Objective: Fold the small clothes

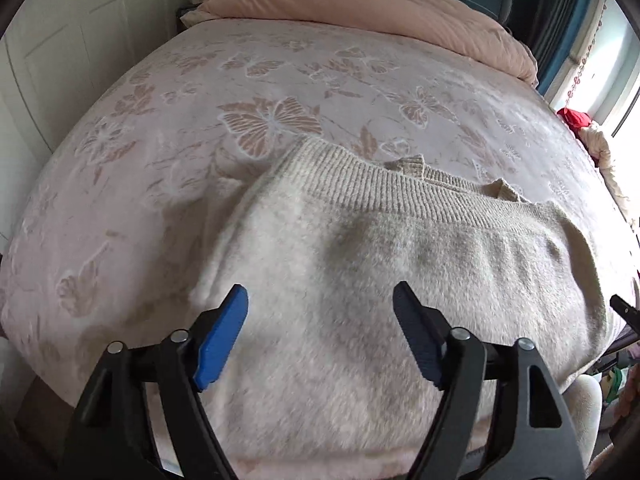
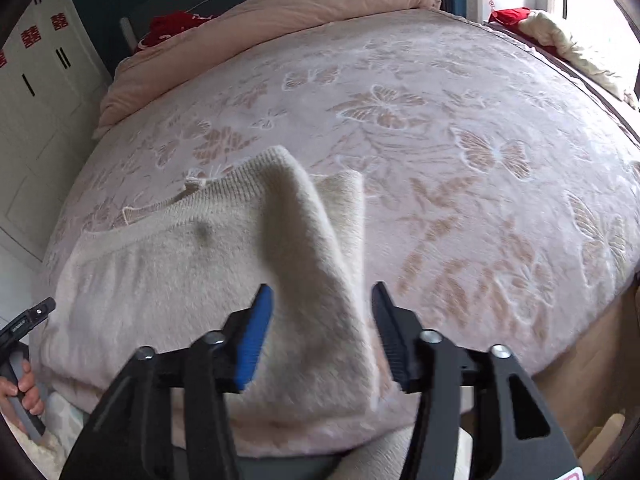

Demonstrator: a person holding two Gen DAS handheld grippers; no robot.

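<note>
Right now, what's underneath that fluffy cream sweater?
The cream sweater lies on a pink bedspread with butterfly patterns, which shows all around it. What lies directly beneath the sweater is covered and cannot be seen.

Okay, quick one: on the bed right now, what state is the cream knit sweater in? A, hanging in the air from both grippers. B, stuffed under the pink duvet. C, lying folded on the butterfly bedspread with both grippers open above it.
C: the sweater lies on the bedspread, and the left gripper and right gripper stand open, pads clear.
</note>
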